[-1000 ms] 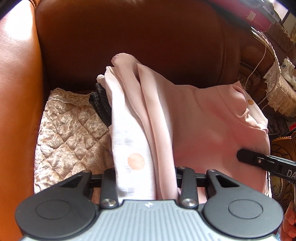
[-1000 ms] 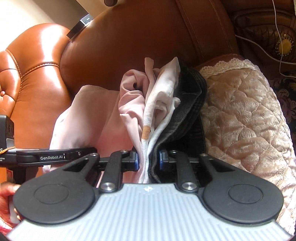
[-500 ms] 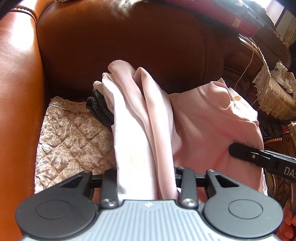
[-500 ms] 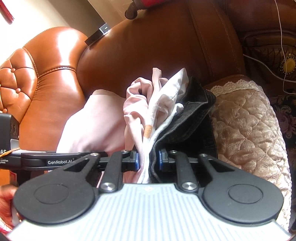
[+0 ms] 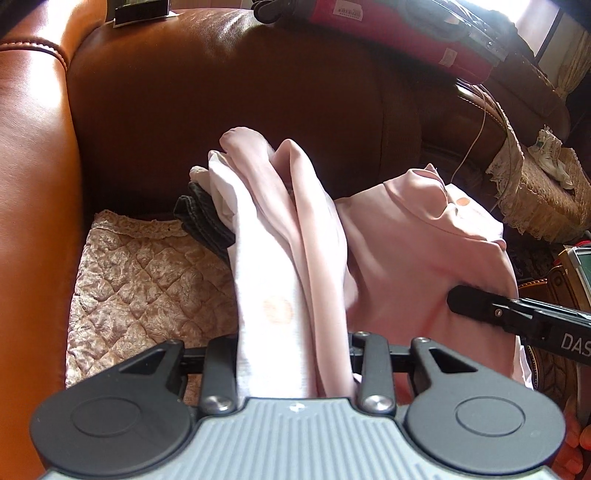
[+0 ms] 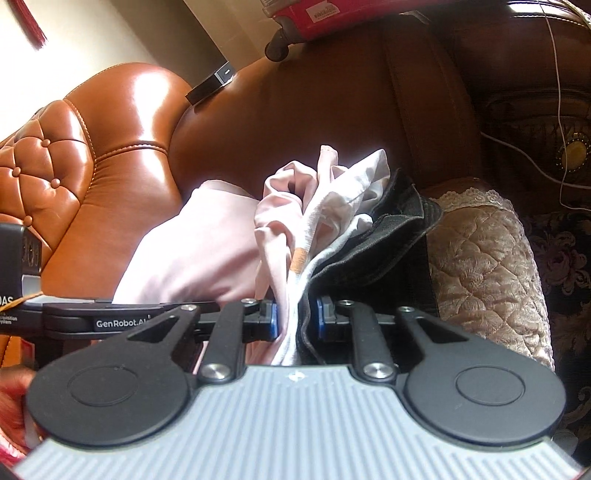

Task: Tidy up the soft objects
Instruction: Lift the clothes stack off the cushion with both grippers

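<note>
A bundle of pink and white clothes hangs lifted over a brown leather armchair, with a dark grey garment tucked on its far side. My left gripper is shut on the bundle's near end. The right wrist view shows the same bundle with the dark garment beside it, and my right gripper shut on both layers. The right gripper's finger reaches in from the right in the left wrist view; the left gripper's finger crosses at the left of the right wrist view.
A quilted beige seat cushion covers the armchair seat under the clothes. The leather backrest and armrest enclose it. A red bag lies on top of the backrest. A lace-covered stand and a white cable are at the right.
Both grippers have risen with the clothes bundle, so more of the backrest top and the red bag shows. The bundle hangs higher above the cushion; both grips are unchanged.
</note>
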The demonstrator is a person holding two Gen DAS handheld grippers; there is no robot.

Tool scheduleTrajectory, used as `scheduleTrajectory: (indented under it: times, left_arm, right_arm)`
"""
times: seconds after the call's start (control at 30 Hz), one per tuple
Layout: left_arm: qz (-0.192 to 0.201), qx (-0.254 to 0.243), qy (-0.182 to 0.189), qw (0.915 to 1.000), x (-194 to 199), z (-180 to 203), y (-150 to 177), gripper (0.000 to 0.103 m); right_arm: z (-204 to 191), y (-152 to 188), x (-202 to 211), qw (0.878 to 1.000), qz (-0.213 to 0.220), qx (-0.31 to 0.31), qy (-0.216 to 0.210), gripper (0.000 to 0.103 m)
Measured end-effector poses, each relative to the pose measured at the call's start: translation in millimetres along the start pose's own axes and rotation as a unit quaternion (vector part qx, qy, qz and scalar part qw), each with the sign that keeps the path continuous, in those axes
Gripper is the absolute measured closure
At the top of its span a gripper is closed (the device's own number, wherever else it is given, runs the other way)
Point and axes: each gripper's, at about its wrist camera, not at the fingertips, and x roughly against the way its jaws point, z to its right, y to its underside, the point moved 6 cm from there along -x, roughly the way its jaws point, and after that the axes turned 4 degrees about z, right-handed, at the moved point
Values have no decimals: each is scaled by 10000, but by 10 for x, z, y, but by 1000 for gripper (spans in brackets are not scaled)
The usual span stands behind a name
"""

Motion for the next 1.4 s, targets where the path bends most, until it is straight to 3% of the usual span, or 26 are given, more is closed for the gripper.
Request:
scheduleTrajectory:
  times: [0.4, 0.63, 0.67, 0.87, 1.13, 1.23, 1.3, 1.4]
  left_arm:
    - [-323, 200, -173, 9991, -379, -255, 216, 67]
    - [-421, 321, -109, 9985, -453, -378, 281, 66]
    - [-432, 310, -114, 9985, -460, -382, 287, 66]
    - [-498, 296, -88, 9983, -494, -402, 300, 65]
    - [-586, 298, -25, 9978, -515, -430, 299, 64]
    - [-602, 328, 38, 9976, -517, -455, 304, 64]
    - [-614, 367, 86, 9974, -520, -478, 310, 63]
    - [-639, 434, 126, 9969, -530, -505, 316, 62]
  right_arm:
    - [250, 306, -320, 9987, -335, -380, -59, 80]
    - [350, 379, -388, 9968, -524, 214, 557, 54]
    - [350, 389, -391, 9961, -518, 328, 641, 46]
    - [570, 342, -311, 9972, -387, 257, 583, 29]
    - [1031, 354, -456, 9930, -929, -711, -137, 18]
    - [1114, 369, -475, 9861, -941, -1087, -837, 4]
    - [1152, 381, -529, 9743, -1055, -1432, -1381, 1]
    - [1139, 357, -588, 9651, -1028, -1593, -1804, 0]
